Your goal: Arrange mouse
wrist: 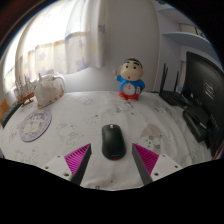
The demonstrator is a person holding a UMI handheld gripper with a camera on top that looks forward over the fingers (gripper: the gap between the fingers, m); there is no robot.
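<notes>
A black computer mouse (113, 141) lies on the white patterned tablecloth (80, 118), just ahead of my fingers and partly between their tips. My gripper (113, 160) is open: the pink pads (79, 158) stand wide apart with a gap on each side of the mouse. Neither finger touches it.
A cartoon boy figurine (130, 80) stands beyond the mouse near the back of the table. A round patterned mat (35, 125) and a pale bag (48, 91) lie at the left. Dark equipment (200, 95) stands at the right. A curtained window is behind.
</notes>
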